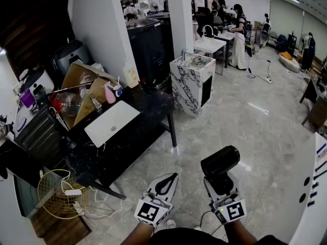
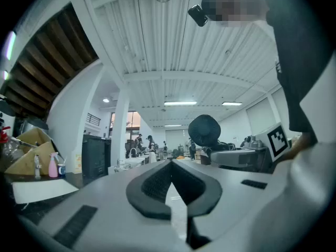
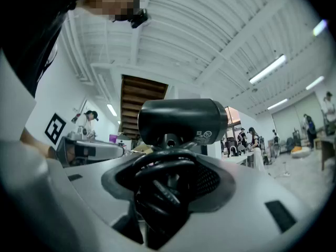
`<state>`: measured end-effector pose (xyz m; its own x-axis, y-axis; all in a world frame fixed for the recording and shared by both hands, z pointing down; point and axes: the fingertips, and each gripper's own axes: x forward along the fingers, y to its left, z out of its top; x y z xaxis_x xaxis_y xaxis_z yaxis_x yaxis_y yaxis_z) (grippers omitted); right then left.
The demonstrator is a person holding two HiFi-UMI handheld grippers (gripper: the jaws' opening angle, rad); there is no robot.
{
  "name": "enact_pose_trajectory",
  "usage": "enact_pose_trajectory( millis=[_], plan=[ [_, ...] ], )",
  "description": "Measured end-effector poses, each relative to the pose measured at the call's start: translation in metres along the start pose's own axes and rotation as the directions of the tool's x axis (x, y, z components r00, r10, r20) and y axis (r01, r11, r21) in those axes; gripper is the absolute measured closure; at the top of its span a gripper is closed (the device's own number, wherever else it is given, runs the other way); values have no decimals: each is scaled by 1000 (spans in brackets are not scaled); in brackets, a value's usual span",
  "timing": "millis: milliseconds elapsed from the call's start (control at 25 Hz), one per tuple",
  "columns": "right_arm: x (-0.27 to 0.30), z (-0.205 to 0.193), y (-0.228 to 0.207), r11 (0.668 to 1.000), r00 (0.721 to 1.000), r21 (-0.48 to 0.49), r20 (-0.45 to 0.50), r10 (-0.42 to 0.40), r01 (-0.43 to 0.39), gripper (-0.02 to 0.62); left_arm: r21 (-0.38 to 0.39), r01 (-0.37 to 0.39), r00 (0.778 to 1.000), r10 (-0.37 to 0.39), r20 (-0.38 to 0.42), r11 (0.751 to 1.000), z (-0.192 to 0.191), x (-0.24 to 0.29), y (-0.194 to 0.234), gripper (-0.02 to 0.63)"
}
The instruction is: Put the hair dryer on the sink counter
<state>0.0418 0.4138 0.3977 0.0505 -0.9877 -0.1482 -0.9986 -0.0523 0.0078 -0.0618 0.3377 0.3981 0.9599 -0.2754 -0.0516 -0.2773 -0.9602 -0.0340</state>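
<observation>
A black hair dryer [image 1: 220, 160] stands up out of my right gripper [image 1: 220, 181], low in the head view. The jaws are shut on its handle and coiled cord. In the right gripper view the dryer's barrel [image 3: 181, 121] lies across just above the right gripper [image 3: 168, 178]. My left gripper [image 1: 171, 179] is beside it on the left, shut and holding nothing. In the left gripper view the left gripper's [image 2: 170, 164] pads meet at the tip, and the dryer [image 2: 203, 130] shows to the right. The black sink counter [image 1: 148, 103] with a white basin [image 1: 111, 122] stands ahead to the left, well away from both grippers.
A cardboard box [image 1: 84, 86], a pink spray bottle [image 1: 109, 93] and other clutter sit at the counter's back. A marble-patterned cabinet [image 1: 191, 83] stands beyond it. A wire fan guard [image 1: 55, 193] and a power strip [image 1: 73, 193] lie on the floor at the left. People [image 1: 239, 34] stand far back.
</observation>
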Motion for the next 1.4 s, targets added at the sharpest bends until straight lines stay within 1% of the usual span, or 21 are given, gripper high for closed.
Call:
enact_pose_trajectory(
  millis=[80, 120, 200, 280, 360, 520, 720, 840, 960, 1080, 1240, 1400],
  plan=[
    [2, -1, 5, 999, 1000, 41, 7, -6, 5, 345, 28, 10, 1000, -10, -8, 1000, 2, 0, 2, 607],
    [3, -1, 8, 999, 1000, 54, 9, -5, 4, 345, 28, 6, 1000, -5, -5, 1000, 3, 0, 5, 607],
    [3, -3, 12, 997, 1000, 71, 16, 10, -11, 345, -1, -14, 1000, 14, 17, 1000, 6, 0, 12, 607],
    [2, -4, 15, 996, 999, 81, 35, 28, -30, 345, -29, -16, 999, 17, 36, 999, 9, -1, 14, 607],
    [1, -4, 14, 996, 999, 78, 45, 27, -31, 345, -31, -10, 999, 11, 33, 999, 7, -3, 13, 607],
    [5, -4, 12, 999, 999, 48, 37, 23, -24, 345, -35, -28, 999, 29, 29, 999, 2, -6, 20, 607],
    [14, 2, 18, 999, 997, -8, 61, 38, -38, 344, -9, -32, 999, 32, 27, 999, 2, -9, 31, 607],
    [21, 6, 26, 999, 996, 4, 71, 53, -53, 344, -16, -30, 999, 30, 32, 999, 0, -14, 40, 607],
    [32, 6, 32, 998, 996, 43, 83, 39, -43, 344, -29, -12, 999, 13, 38, 1000, -3, -19, 49, 607],
    [47, 2, 41, 998, 997, 54, 76, 28, -33, 344, -23, -6, 999, 7, 32, 1000, -11, -25, 62, 607],
    [64, 0, 53, 999, 997, 40, 72, 25, -27, 344, -25, -8, 1000, 9, 8, 1000, -17, -33, 84, 607],
    [82, -5, 53, 999, 997, 16, 67, 26, -27, 344, -31, -23, 1000, 24, 13, 999, -21, -35, 103, 607]
  ],
)
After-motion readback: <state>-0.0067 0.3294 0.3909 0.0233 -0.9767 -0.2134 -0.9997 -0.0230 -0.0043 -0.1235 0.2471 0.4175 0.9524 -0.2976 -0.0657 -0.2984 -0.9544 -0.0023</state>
